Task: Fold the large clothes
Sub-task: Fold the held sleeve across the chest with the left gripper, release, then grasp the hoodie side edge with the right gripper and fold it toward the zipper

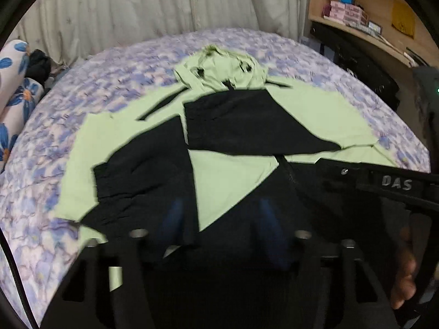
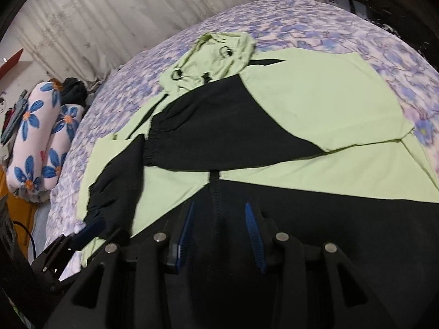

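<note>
A light green and black hooded jacket (image 1: 233, 181) (image 2: 315, 101) lies flat on the bed, hood (image 1: 219, 68) (image 2: 216, 54) at the far end. Both black-cuffed sleeves are folded in across the chest. My left gripper (image 1: 222, 219) hovers over the jacket's black lower part; its blurred blue pads (image 1: 175, 219) stand wide apart with nothing pinched. My right gripper (image 2: 219, 230) is over the black hem, with the zipper line (image 2: 214, 192) running between its blue pads (image 2: 253, 235), which stand apart and do not press the cloth. One blue pad of the left tool (image 2: 90, 229) shows at lower left in the right wrist view.
The bed has a purple flowered sheet (image 1: 41, 150) (image 2: 370, 35). Blue-flowered pillows (image 1: 16, 96) (image 2: 41, 137) and dark clothes lie at its left side. A pale curtain hangs behind. A wooden shelf with boxes (image 1: 356, 13) stands at the right. A hand (image 1: 403, 274) holds the right tool.
</note>
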Demonstrator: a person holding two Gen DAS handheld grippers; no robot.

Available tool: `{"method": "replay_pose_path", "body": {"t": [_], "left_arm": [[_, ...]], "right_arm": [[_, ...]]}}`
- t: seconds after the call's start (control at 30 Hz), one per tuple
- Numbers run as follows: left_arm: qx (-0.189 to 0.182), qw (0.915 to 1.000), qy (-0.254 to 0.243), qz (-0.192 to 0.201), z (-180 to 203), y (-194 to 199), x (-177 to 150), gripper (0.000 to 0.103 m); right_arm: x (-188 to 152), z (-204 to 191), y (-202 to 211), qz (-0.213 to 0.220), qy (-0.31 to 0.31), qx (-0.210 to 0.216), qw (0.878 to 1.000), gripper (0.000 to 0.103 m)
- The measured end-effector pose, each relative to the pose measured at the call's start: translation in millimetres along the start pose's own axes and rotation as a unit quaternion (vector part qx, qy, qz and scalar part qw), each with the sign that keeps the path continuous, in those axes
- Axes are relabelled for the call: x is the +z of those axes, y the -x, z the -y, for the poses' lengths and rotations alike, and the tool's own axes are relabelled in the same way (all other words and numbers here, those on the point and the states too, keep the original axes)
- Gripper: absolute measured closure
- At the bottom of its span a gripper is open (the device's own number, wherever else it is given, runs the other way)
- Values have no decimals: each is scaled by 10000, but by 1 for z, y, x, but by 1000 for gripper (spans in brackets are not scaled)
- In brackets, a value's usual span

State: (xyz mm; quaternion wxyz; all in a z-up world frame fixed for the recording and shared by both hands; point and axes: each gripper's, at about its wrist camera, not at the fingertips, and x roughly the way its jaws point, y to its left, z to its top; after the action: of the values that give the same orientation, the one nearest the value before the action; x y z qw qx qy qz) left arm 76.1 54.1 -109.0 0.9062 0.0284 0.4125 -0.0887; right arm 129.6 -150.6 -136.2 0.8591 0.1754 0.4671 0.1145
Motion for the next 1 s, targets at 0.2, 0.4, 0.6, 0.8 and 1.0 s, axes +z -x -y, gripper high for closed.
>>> {"method": "replay_pose_path", "body": {"t": [0.2,0.4,0.6,0.8,1.0], "left_arm": [[414,9982,142,420,-19,50,0,26],[819,9938,363,656,-44,85,-9,18],[1092,9888,680,752,-64,107,-23,18],[1187,9820,1394,470,-99,113,-40,18],[1181,9789,1635,317,-117,105,-54,18]], "right_arm": [[0,-26,13,138,361,386,9985,49],[-5,-56,20,150,721,648,9952,47],[-18,-86,15,-17,1169,858,9894,47],[-39,-124,-8,-339,1902,965,9764,47],[-59,-153,-41,-624,2575,810,9609,47]]}}
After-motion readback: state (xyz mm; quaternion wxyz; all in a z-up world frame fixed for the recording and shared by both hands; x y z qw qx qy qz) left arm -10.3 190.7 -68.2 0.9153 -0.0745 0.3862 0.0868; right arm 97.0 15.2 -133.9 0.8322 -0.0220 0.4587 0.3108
